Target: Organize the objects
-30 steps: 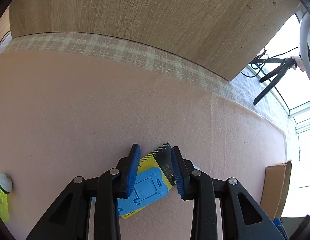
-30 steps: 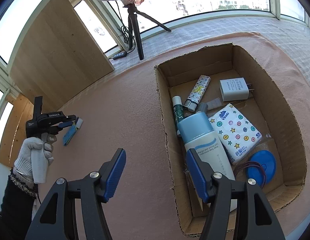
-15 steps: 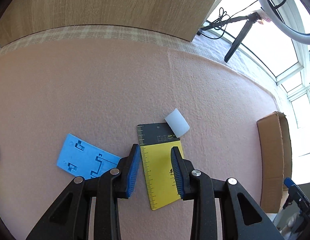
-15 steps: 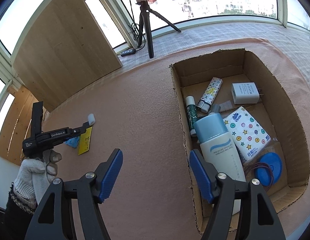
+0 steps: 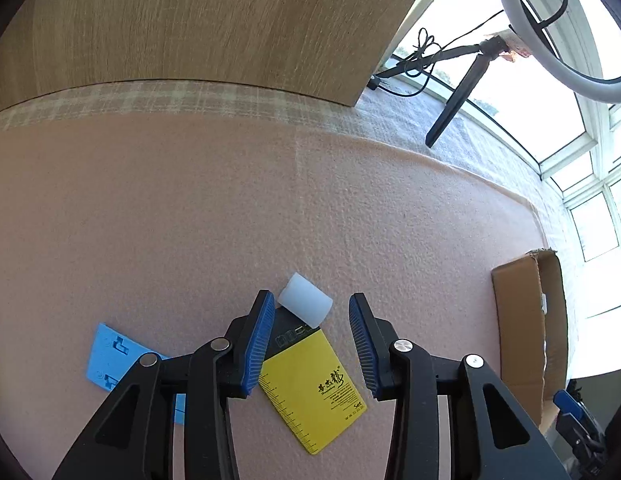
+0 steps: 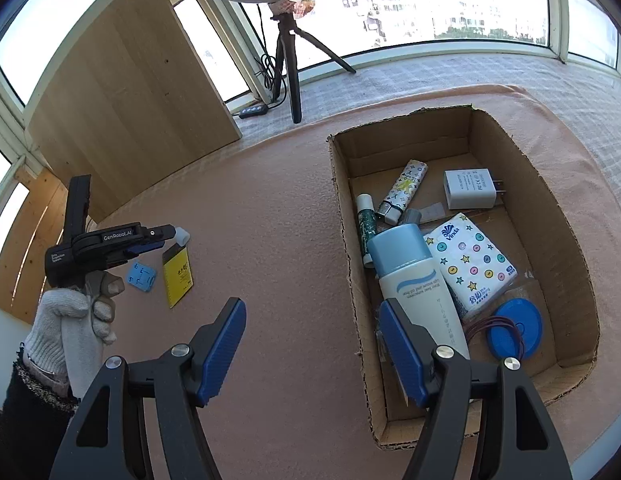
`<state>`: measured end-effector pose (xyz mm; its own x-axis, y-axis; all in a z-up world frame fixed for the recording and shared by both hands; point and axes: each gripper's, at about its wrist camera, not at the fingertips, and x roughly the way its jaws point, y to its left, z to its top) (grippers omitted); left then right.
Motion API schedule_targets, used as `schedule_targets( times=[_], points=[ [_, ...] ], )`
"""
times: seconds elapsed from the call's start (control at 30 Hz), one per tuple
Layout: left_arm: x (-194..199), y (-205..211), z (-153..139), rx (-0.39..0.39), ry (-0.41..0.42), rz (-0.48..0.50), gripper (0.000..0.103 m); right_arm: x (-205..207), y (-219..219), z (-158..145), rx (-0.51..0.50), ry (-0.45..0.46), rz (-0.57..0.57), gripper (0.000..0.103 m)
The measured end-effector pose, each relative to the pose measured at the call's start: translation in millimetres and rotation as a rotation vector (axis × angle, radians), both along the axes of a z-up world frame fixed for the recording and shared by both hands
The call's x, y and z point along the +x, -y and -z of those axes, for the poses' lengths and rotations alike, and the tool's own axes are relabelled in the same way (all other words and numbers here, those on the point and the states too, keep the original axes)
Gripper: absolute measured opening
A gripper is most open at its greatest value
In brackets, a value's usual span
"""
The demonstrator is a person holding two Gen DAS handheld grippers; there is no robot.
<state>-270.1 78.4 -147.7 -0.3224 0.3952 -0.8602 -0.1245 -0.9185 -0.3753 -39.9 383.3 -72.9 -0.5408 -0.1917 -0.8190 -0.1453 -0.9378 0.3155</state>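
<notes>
Overhead, our left gripper (image 5: 310, 344) hung above the yellow ruler card (image 5: 314, 384).
We noted its jaws apart, just widened, gripping nothing; white cap (image 5: 305, 305) touched the card, blue piece (image 5: 110, 356) alongside. Right gripper (image 6: 312, 350) gaped empty beside the cardboard box (image 6: 566, 240).

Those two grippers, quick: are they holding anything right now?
Left gripper: open, holding nothing; its fingers have just been opening above the yellow ruler card.
Right gripper: open, empty.
</notes>
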Motion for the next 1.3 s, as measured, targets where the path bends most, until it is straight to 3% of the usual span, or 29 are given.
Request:
schedule_targets(
  times=[0.17,0.3,0.47,0.63,0.77,1.03,1.17,1.3],
  points=[
    [-3.5,-21.0,0.6,0.035,0.012,0.046,0.04,5.3,-8.1,-6.3,0.007,-0.011,0.021,0.066],
    [4.3,-37.9,-4.4,0.154,0.022,0.12,0.041,3.6,-10.8,-11.2,0.008,-0.02,0.025,0.066],
    [16.2,-44.5,-22.3,0.157,-0.014,0.133,0.042,-7.9,-1.7,-16.4,0.02,-0.026,-0.002,0.066],
    [23.1,-18.1,-34.8,0.025,-0.07,0.081,0.043,-29.3,20.4,-19.6,0.049,-0.034,-0.071,0.066],
    [30.1,19.2,-36.7,-0.09,-0.083,0.033,0.053,-54.7,40.2,-17.9,0.028,-0.027,-0.127,0.066],
    [21.2,88.6,-19.9,-0.102,-0.038,-0.077,0.056,-113.9,88.2,-3.9,0.033,0.002,-0.209,0.066],
    [12.0,84.1,-9.3,-0.149,-0.044,-0.025,0.055,-137.6,104.0,8.1,-0.003,0.029,-0.226,0.066],
    [2.6,78.2,0.5,-0.114,-0.024,0.019,0.054,-158.7,119.4,20.9,-0.068,0.072,-0.261,0.066]
  ],
)
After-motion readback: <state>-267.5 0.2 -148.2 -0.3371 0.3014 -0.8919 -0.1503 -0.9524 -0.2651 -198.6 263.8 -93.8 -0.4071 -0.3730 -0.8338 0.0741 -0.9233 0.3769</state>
